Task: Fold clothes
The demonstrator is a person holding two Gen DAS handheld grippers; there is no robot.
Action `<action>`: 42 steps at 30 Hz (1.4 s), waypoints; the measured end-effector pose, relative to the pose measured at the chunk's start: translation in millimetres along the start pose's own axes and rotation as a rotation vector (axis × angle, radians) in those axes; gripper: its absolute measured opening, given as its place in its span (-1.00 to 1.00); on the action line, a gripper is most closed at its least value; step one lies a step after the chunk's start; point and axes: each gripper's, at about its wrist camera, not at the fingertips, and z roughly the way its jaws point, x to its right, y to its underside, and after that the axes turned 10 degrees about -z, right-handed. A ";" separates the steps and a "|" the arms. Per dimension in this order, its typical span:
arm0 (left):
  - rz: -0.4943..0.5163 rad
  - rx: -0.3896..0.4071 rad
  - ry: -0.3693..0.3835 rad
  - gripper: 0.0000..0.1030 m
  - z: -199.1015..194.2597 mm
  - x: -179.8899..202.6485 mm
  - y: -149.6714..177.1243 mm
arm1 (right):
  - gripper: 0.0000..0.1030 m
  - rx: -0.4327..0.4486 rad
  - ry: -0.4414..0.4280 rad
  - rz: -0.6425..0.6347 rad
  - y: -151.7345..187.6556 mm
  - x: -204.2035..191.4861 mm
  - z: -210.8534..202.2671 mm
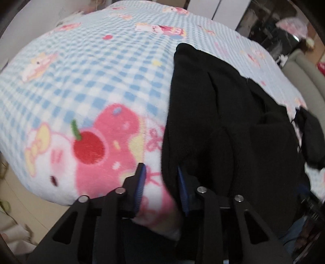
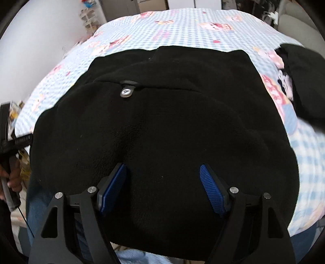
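A black fleece garment [image 2: 166,126] lies on a blue-checked cartoon blanket [image 1: 91,71] on the bed, its near part hanging over the front edge. A round silver snap [image 2: 126,93] shows near its upper middle. In the left wrist view the garment [image 1: 223,132] fills the right half. My left gripper [image 1: 161,172] is open at the garment's left edge, with the edge near its right finger. My right gripper [image 2: 163,171] is open wide, just above the garment's near middle and holding nothing.
A second black cloth [image 2: 304,81] lies on the blanket [image 2: 182,26] at the right. The left hand and its tool handle [image 2: 12,162] show at the left edge. White cupboards [image 1: 223,10] and cluttered shelves [image 1: 284,30] stand behind the bed.
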 end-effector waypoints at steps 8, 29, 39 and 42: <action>0.081 0.070 0.122 -0.42 -28.7 31.8 13.6 | 0.50 0.003 0.054 0.025 4.0 16.0 -2.7; 0.201 0.054 0.244 0.28 -32.4 120.3 41.1 | 0.53 0.005 0.228 0.024 8.8 34.3 -17.0; 0.287 -0.058 0.217 0.48 33.7 177.0 36.5 | 0.87 -0.114 0.235 -0.006 -30.9 32.0 36.8; 0.276 -0.060 0.230 0.48 35.0 168.4 38.9 | 0.92 -0.111 0.198 0.037 -19.4 39.3 44.2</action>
